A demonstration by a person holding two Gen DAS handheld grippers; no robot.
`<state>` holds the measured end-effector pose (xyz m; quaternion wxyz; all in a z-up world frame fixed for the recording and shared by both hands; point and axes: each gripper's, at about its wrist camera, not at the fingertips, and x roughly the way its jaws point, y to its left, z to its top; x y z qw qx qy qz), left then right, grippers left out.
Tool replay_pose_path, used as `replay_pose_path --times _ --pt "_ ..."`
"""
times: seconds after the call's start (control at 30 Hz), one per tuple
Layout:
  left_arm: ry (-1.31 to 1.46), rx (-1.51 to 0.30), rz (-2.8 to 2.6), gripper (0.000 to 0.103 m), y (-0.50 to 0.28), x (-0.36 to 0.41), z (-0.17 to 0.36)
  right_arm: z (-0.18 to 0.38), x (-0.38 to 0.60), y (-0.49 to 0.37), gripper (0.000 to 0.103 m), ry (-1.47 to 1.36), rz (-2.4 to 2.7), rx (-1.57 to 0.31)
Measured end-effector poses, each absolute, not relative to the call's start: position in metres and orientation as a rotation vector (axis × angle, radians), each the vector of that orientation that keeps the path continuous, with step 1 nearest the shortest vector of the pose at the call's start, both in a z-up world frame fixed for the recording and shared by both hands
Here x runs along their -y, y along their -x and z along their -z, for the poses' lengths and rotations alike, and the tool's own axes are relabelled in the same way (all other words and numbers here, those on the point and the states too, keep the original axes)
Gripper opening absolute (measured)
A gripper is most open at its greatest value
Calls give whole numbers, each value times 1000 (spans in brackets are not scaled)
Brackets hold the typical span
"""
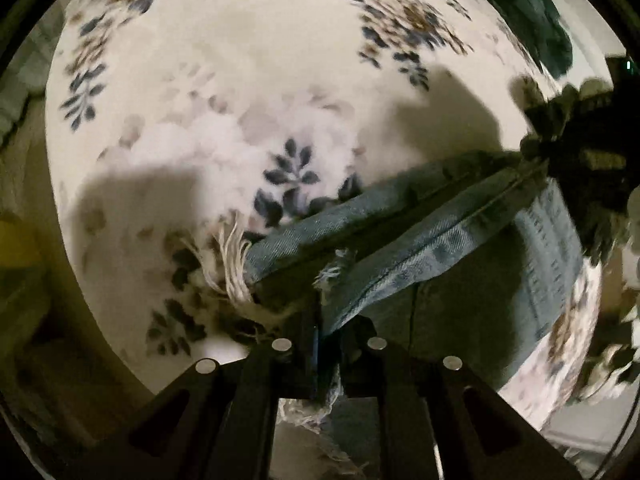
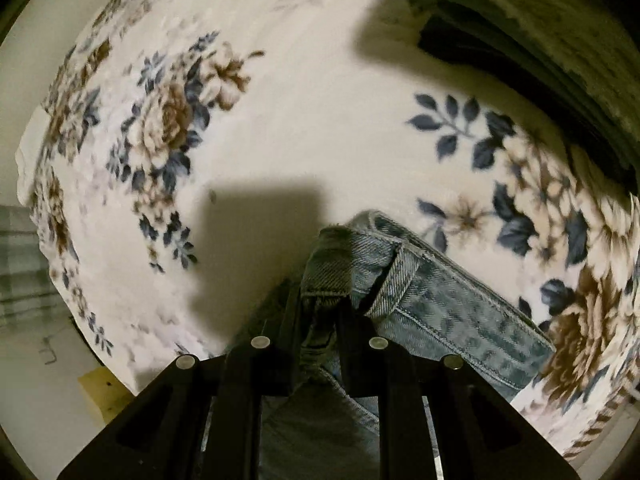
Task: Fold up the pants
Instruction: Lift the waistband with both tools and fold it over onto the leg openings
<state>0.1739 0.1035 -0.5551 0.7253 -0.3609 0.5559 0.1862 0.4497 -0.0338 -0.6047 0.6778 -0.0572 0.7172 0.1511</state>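
Denim in a faded blue fills the lower middle of both views: the pants hang stretched between the two grippers above a cream blanket printed with blue leaves and brown flowers. In the left wrist view, the left gripper at the bottom centre has its jaws closed on a frayed hem, white threads trailing to the left of the pinch, and the cloth runs as a taut doubled band up toward the right edge of the frame, where the right gripper shows dark and blurred, clamped on the far end. A wider fall of denim drops below that band at the lower right. In the right wrist view, the right gripper at the bottom centre has its jaws shut on a bunched fold of the waistband, which runs off toward the lower right with a belt loop standing just beside the pinch. Hard shadows of the grippers lie on the blanket in the middle of each frame. A dark green cloth sits at the upper right of the right wrist view, and a plaid fabric shows at the left edge.
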Motion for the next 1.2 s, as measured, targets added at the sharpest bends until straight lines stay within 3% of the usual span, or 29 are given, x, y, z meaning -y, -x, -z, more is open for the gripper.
replay_pose_path --times 0.03,0.1,0.17,0.2,0.33,0.4,0.6,0.8,1.0,1.2 --pt "809 -1225 -424 13 -170 -104 552 606 32 -451 19 136 -340 -1619" --pt "805 -1196 -473 31 -161 -103 541 606 32 -454 23 99 -369 -1647" --pt "817 -1155 -505 76 -150 -106 529 600 37 -455 37 29 -421 -1666" --pt "829 -1131 -528 82 -142 -107 521 592 42 -454 51 -28 -475 -1674" --pt "872 -1062 -615 83 -110 -99 495 561 70 -445 86 -94 -576 -1618" --pt "946 -1044 -642 83 -97 -87 491 545 96 -435 98 -89 -610 -1578" --pt "1344 -1049 -578 83 -76 -1 530 546 187 -403 99 7 -594 -1579" --pt "1785 -867 -614 83 -76 54 596 586 249 -388 99 -25 -650 -1669" --pt "1891 -675 -726 81 -81 44 624 627 245 -394 99 -99 -740 -1706" --pt "1969 -599 -848 81 -79 33 626 662 223 -413 99 -250 -761 -1702"
